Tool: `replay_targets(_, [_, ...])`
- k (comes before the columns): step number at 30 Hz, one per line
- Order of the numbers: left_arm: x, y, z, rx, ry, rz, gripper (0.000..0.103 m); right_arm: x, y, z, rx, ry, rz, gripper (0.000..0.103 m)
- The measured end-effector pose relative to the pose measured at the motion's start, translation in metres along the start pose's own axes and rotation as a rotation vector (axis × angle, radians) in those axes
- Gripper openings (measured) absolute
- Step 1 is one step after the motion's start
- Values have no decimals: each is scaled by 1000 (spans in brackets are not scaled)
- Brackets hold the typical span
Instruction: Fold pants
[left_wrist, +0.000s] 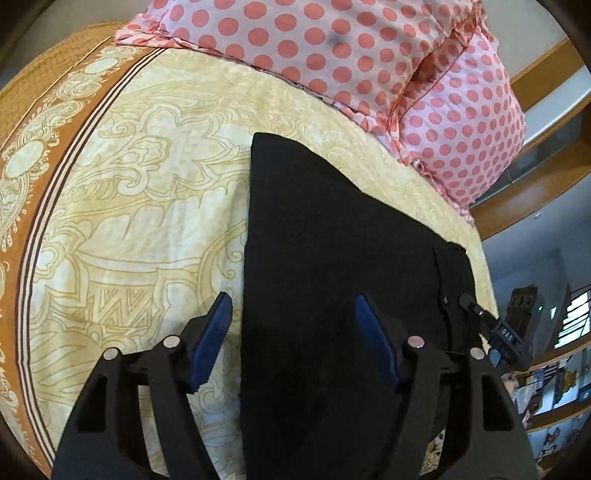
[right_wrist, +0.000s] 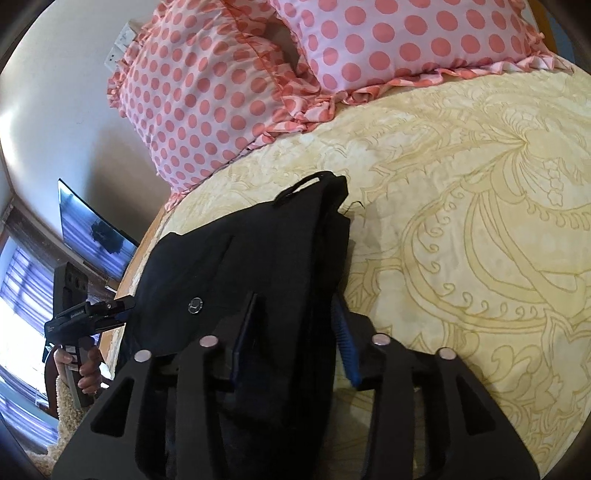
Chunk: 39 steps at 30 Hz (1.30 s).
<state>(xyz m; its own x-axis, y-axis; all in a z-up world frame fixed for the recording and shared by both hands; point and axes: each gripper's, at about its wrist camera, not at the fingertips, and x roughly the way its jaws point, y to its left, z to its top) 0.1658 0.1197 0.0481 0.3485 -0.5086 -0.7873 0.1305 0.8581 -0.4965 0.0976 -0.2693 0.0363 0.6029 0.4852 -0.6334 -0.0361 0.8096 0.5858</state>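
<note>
the left gripper (left_wrist: 293, 325) hovers with its blue fingers (left_wrist: 216, 332) spread wide, gripping nothing, above the near edge of the black pants (left_wrist: 325, 240), which lie folded on a yellow patterned bedsheet (left_wrist: 129, 192) below two pink polka-dot pillows (left_wrist: 332, 55). the right gripper (right_wrist: 295, 325) has its fingers (right_wrist: 343, 339) parted, straddling the pants' stacked layers (right_wrist: 258, 251) beside a button (right_wrist: 194, 305).

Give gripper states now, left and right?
Left gripper: open, above the black pants, holding nothing.
Right gripper: open, fingers straddling the pants' edge, not closed on it.
</note>
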Motion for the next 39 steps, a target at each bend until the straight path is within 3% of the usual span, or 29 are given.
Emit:
replay_targets(4, [6, -15, 1, 45, 13, 84, 66, 3, -3, 0, 18, 3, 56, 43])
replay_targets(5, [8, -19, 0, 62, 14, 95, 48, 3, -3, 0, 12, 5, 63, 41])
replay_targets(6, [9, -21, 0, 67, 10, 106, 42, 3, -3, 0, 11, 8, 79, 32])
replay_targets(9, [3, -19, -1, 61, -20, 84, 12, 1, -1, 1, 8, 6, 105, 25])
replay_targets(13, [-6, -16, -2, 34, -44, 31, 9, -3, -1, 4, 25, -9, 143, 20])
replay_targets(19, [-20, -47, 4, 132, -108, 73, 9, -6, 4, 23, 27, -4, 168, 16])
replay_targets(24, [-24, -76, 40, 165, -153, 57, 9, -3, 10, 60, -3, -36, 144, 15])
replay_targets(31, [-3, -98, 98, 159, -282, 70, 9, 10, 1, 118, -21, -116, 112, 14])
replay_targets(34, [27, -75, 116, 88, -223, 117, 9, 28, -19, 132, 18, -100, 63, 14])
replay_targets(36, [45, -56, 115, 40, -173, 124, 10, 49, -30, 130, 32, -38, 6, 14])
replay_targets(39, [61, -36, 109, -2, -153, 147, 16, 61, -30, 123, -4, -27, -77, 17])
